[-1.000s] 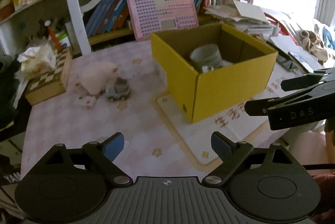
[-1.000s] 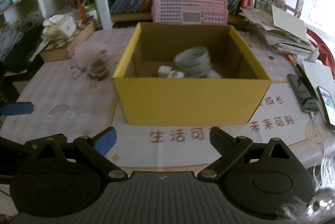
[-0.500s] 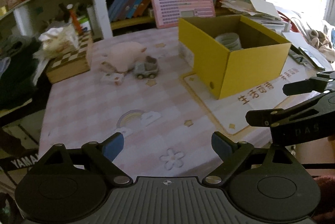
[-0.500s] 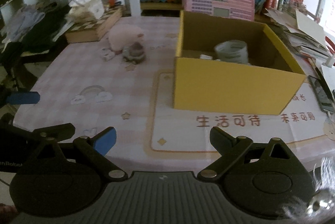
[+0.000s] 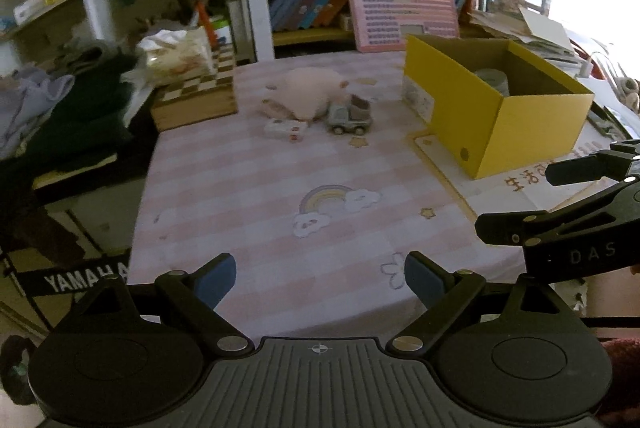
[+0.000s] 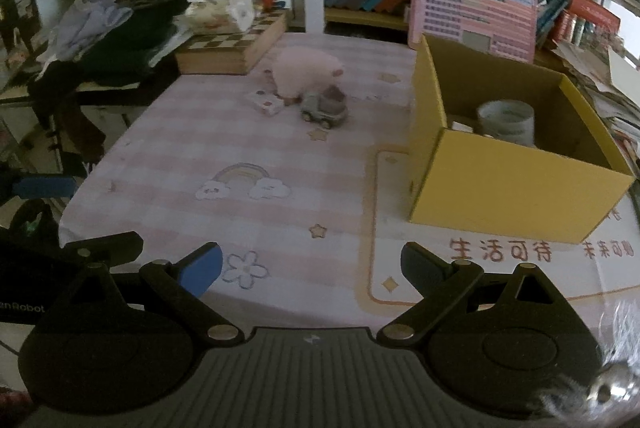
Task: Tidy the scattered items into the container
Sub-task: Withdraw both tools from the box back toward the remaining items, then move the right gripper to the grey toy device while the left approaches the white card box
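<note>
A yellow cardboard box (image 5: 492, 124) (image 6: 516, 196) stands on the right of the table, with a roll of tape (image 6: 505, 122) and small items inside. On the pink cloth lie a pink plush pig (image 5: 308, 96) (image 6: 304, 74), a grey toy truck (image 5: 348, 116) (image 6: 324, 108) and a small white block (image 5: 285, 129) (image 6: 267, 103). My left gripper (image 5: 320, 280) is open and empty above the table's near edge. My right gripper (image 6: 311, 268) is open and empty, also at the near edge; it also shows at the right of the left wrist view (image 5: 560, 204).
A chequered wooden box (image 5: 196, 96) with a tissue pack sits at the back left. A pink board (image 6: 476, 12) leans on the bookshelf behind the yellow box. Dark clothes (image 6: 120, 40) pile on the left. A white mat (image 6: 480, 268) lies under the yellow box.
Both grippers have pulled back from the yellow box toward the table's near edge and turned left; the pig, truck and block now lie nearer the middle of both views.
</note>
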`<state>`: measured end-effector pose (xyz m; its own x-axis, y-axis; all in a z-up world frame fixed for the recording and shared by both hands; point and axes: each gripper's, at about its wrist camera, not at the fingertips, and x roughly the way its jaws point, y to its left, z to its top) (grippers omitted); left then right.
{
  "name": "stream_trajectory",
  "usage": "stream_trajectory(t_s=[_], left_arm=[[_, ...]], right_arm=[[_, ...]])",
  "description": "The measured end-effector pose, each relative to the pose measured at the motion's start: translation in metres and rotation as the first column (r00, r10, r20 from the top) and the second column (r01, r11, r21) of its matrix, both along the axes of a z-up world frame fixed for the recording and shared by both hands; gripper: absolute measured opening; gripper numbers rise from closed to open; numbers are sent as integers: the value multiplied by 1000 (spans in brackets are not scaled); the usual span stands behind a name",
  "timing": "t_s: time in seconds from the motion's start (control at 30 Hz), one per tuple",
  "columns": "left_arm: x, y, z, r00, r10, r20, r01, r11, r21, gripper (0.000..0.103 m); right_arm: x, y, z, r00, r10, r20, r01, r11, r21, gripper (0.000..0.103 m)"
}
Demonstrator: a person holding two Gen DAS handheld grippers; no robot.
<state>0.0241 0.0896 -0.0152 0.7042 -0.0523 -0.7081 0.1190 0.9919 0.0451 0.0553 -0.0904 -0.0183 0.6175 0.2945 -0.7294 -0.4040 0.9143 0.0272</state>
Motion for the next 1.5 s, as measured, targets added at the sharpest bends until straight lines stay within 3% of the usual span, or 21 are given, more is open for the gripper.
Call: stream_trajectory(t_s=[0.67,1.23,1.5], left_arm=[[17,22,-7,997,77,-19,-77,997,-19,93],[95,30,-15,993,114,-22,-115,993,-19,93],[137,30,-29,994,105,-27,-105,994,1,93]], right_arm=[[25,30,-3,997,83,-7,-83,996,-31,92],[123,50,-5,993,112,20,-111,992,-52,90],[174,55,-9,997,72,-21,-73,997,-5,86]])
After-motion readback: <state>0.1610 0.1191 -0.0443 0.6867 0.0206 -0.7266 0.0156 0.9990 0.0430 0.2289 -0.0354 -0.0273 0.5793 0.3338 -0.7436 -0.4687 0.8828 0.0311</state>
